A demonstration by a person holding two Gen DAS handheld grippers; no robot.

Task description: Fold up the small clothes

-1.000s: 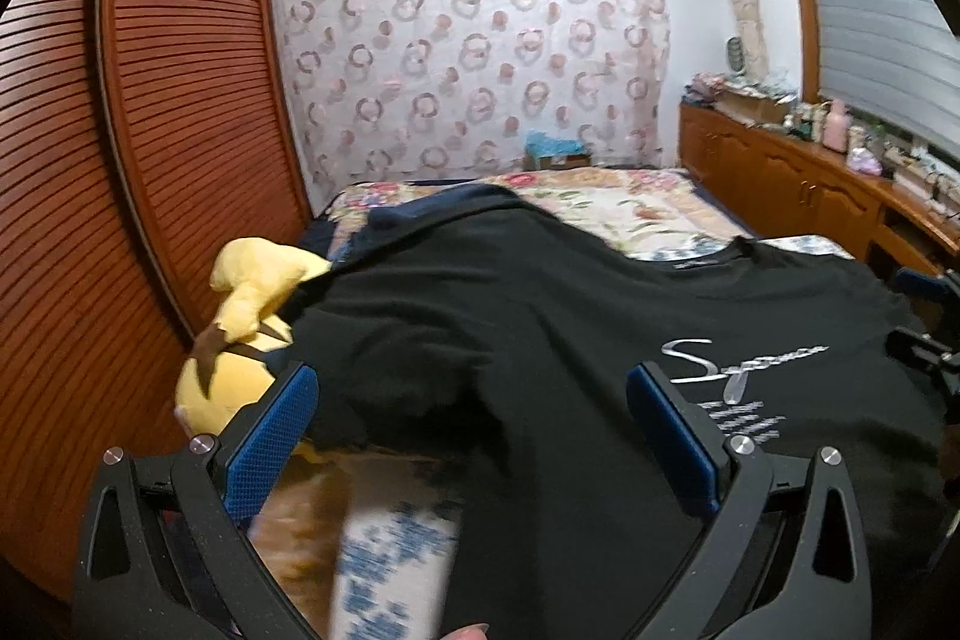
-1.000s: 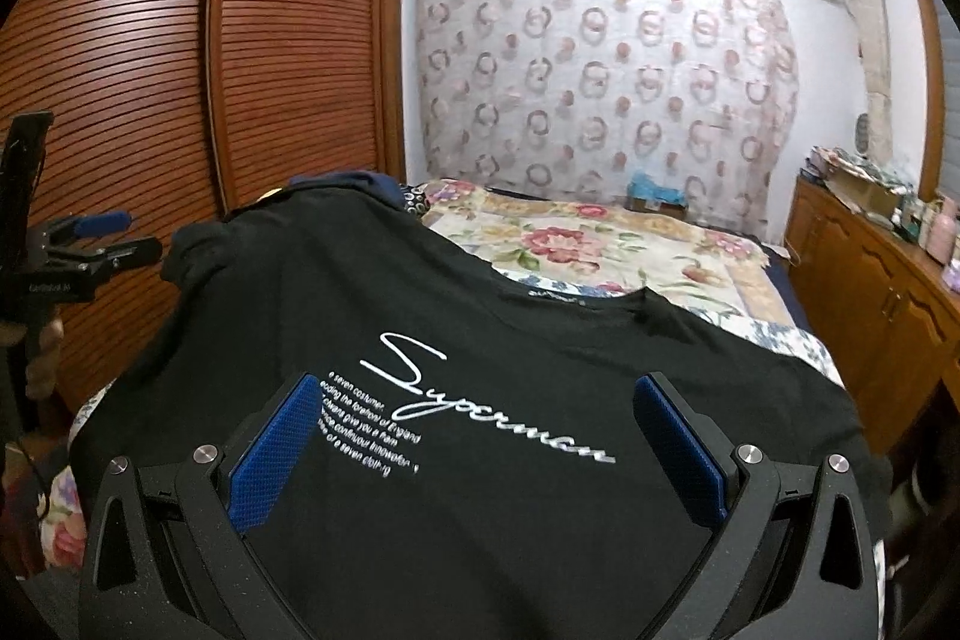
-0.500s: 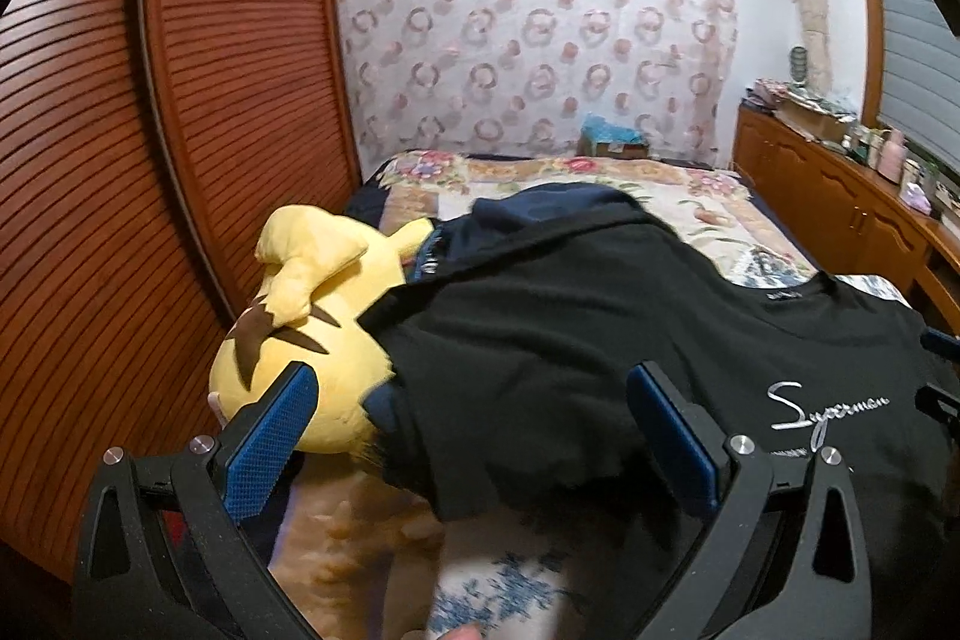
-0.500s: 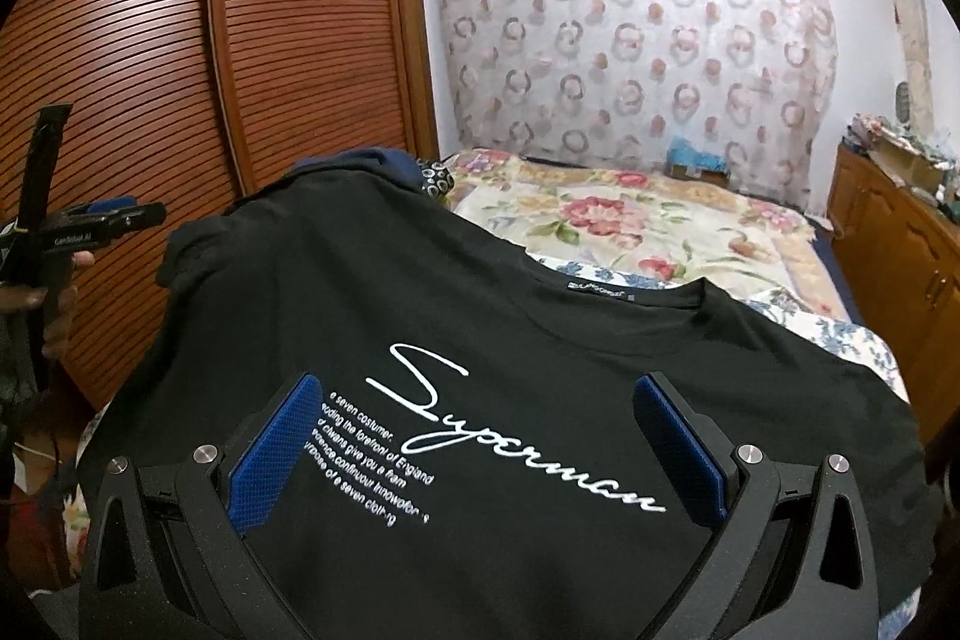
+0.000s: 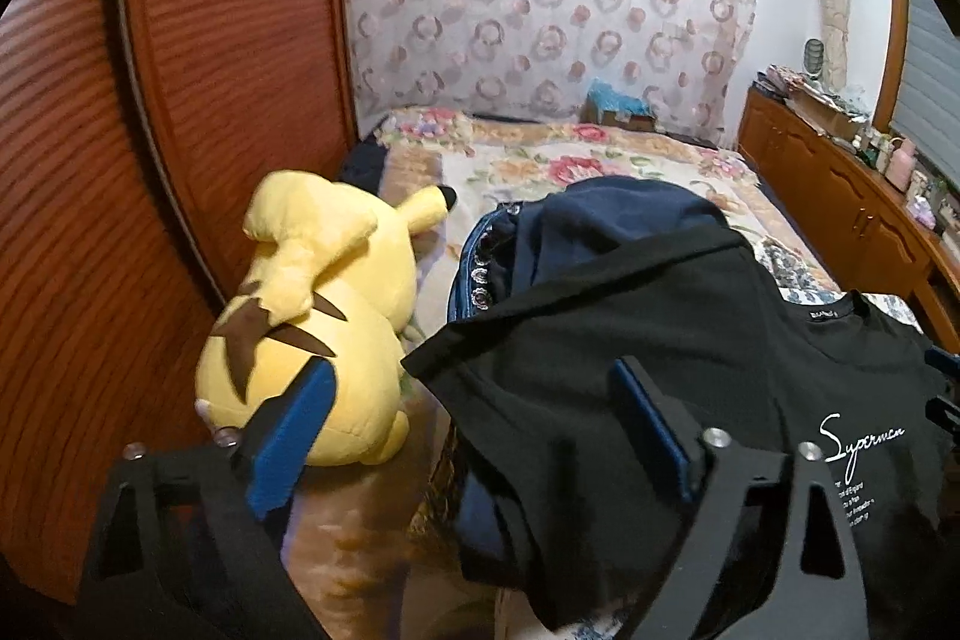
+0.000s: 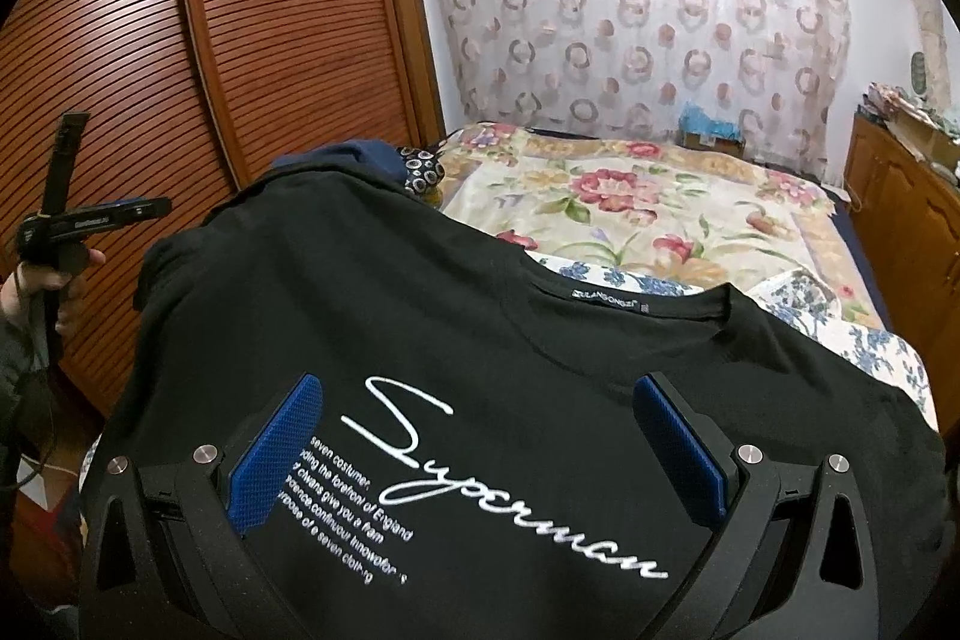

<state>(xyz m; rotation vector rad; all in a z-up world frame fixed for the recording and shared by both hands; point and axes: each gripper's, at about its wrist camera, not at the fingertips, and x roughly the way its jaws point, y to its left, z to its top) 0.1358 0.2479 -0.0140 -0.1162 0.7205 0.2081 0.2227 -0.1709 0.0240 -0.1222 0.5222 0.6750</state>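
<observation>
Bedroom, flowered bed cover (image 6: 630, 214) under everything. Right gripper (image 6: 480, 451) wide open, holds nothing, above white print of black T-shirt (image 6: 480, 316) spread on bed. Left gripper (image 5: 474, 430) also open, empty, over shirt sleeve edge. Yellow plush toy (image 5: 312, 316) just beside sleeve, near wooden wardrobe door (image 5: 228, 70). Navy garment (image 5: 606, 226) lies partly under shirt.
</observation>
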